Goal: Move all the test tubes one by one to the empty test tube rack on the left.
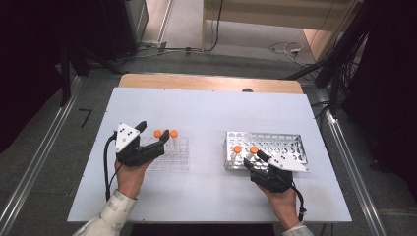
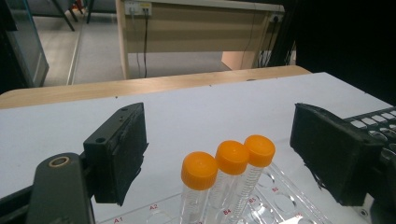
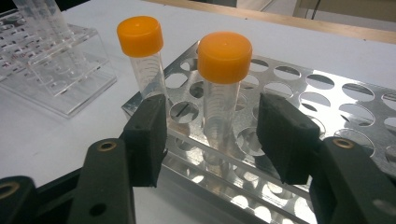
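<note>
On a white table [image 1: 206, 105] with a wooden edge, in a room with a grey floor [image 1: 44, 142] and dark sides, the left gripper [image 1: 153, 132] is wide open by orange-capped tubes [image 2: 227, 161] in a clear rack [image 1: 172, 158], and the right gripper [image 3: 212, 135] is wide open around a tube [image 3: 223, 79] standing in the metal rack [image 1: 275, 142].

A laboratory-style recording room is suggested. Capped sample tubes [image 2: 200, 184] are held in a clear plastic rack [image 1: 173, 156] and a perforated metal rack [image 1: 280, 142] on a white table [image 1: 206, 110]. Metal floor rails [image 1: 34, 162], trailing cables [image 1: 285, 48] and dark equipment stands are seen around it.
</note>
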